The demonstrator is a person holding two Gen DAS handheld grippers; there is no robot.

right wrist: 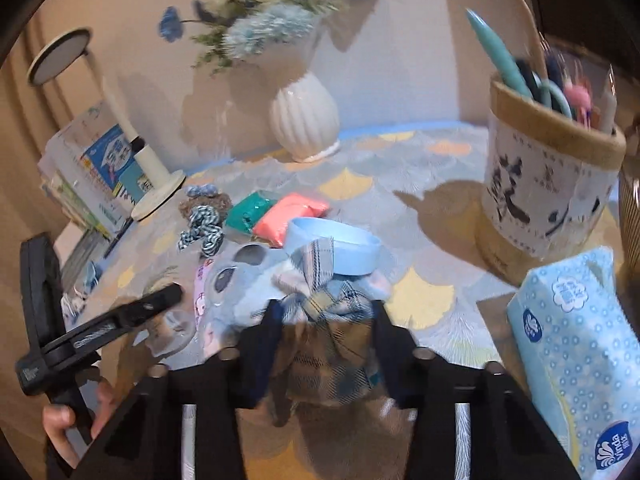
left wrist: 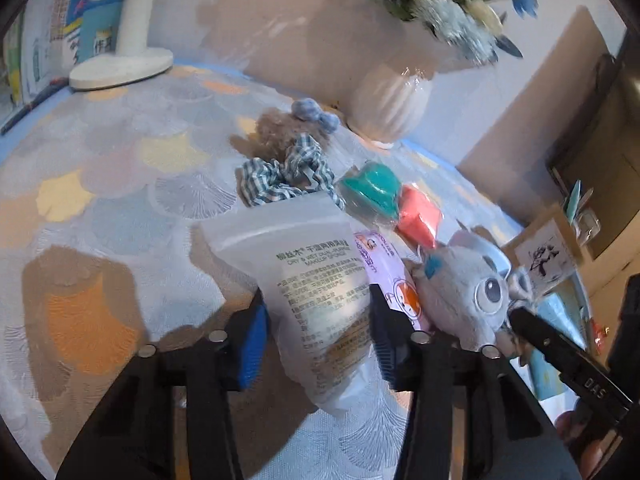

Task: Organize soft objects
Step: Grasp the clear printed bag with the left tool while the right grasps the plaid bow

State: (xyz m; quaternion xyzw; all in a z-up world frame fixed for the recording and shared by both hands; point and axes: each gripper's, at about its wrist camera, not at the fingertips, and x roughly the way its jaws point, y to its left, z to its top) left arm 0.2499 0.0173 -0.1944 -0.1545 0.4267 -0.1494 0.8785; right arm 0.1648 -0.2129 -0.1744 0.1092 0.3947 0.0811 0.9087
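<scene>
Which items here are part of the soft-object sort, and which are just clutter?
Task items: sponge bag, plush, plaid bow, scrunchie, teal pack, pink pack.
Clutter: vase, lamp, pen cup, tissues, books.

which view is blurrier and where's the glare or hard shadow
Right wrist view: blurrier, the plaid cloth between the right gripper's fingers and the flowers are smeared. Left wrist view: sharper, with glare on the plastic pouch held by the left gripper and hard shadows on the tablecloth.
</scene>
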